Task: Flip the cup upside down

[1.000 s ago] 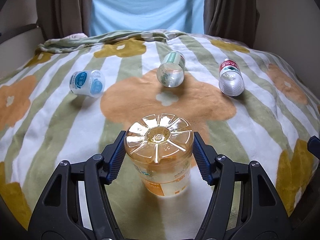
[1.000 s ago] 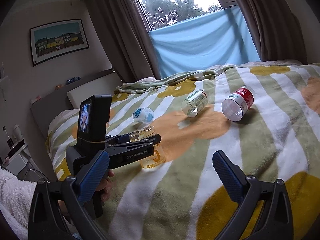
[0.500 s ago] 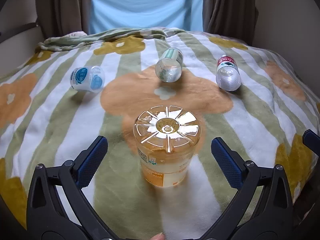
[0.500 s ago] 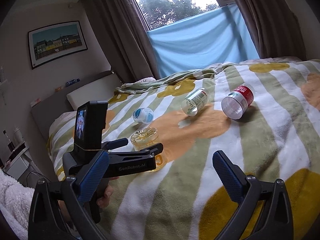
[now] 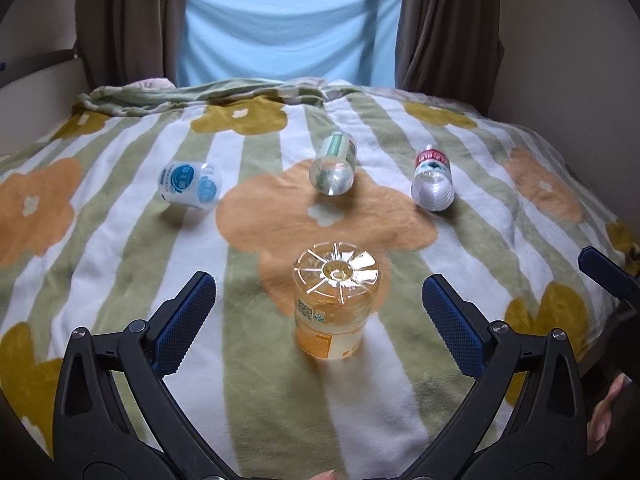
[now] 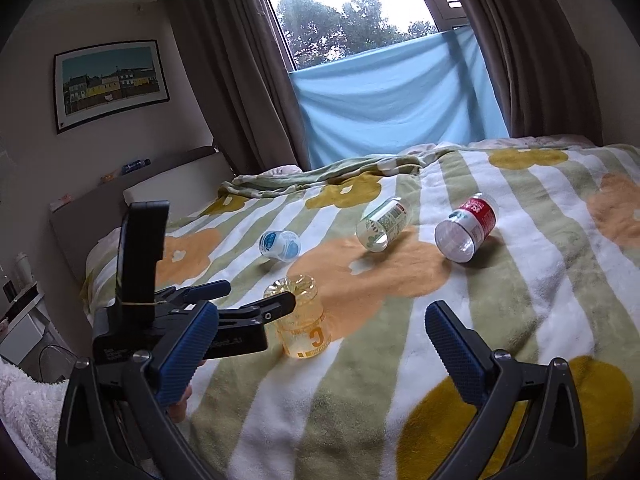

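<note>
On the blanket (image 5: 120,264), the upside-down cup (image 5: 334,300) is being left untouched just ahead of the left gripper (image 5: 320,312), jaws spread wide; the right gripper (image 6: 320,344) is likewise being held released

The orange-tinted clear plastic cup (image 5: 336,304) stands upside down, ribbed base up, on the flowered blanket (image 5: 120,240), at the near edge of its orange flower
</note>
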Action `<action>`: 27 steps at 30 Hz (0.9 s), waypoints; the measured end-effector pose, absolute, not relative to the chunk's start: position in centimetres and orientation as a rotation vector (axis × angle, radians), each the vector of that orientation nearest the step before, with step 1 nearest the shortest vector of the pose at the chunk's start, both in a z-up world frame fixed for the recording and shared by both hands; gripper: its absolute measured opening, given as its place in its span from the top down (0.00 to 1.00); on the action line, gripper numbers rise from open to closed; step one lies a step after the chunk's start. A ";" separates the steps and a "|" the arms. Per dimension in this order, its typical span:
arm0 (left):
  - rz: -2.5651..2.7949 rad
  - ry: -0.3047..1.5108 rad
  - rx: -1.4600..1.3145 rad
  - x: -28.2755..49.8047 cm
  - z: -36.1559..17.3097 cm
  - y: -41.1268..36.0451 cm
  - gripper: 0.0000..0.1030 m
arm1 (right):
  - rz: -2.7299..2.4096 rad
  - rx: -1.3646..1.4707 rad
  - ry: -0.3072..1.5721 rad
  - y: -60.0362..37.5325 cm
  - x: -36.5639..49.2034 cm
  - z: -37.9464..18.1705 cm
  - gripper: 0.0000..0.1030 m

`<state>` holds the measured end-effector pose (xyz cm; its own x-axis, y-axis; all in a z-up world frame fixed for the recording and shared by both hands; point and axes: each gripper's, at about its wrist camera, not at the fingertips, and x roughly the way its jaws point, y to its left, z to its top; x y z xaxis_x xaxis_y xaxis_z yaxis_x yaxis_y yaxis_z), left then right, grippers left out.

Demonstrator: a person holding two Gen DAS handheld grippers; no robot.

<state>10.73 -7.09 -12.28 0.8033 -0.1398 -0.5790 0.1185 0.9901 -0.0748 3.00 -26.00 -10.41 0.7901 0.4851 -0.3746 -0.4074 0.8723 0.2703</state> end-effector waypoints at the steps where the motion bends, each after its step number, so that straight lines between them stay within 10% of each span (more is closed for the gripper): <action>1: -0.147 0.601 -0.041 10.1 -11.1 -6.6 0.00 | 0.469 0.169 0.441 -25.8 2.8 -9.7 0.00; 11: -0.121 0.383 -0.026 3.3 -0.6 -1.1 0.00 | 0.254 0.007 0.284 -22.2 0.9 -1.0 0.00; 27: -0.070 0.304 -0.057 -1.3 -0.8 2.7 0.00 | 0.098 -0.070 0.258 -18.9 -1.2 -1.0 0.00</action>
<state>-1.34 2.69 -0.76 0.9516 -0.0779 -0.2972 0.0606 0.9959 -0.0672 -1.15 -18.87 -0.96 0.9622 0.0872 -0.2579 -0.1052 0.9928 -0.0570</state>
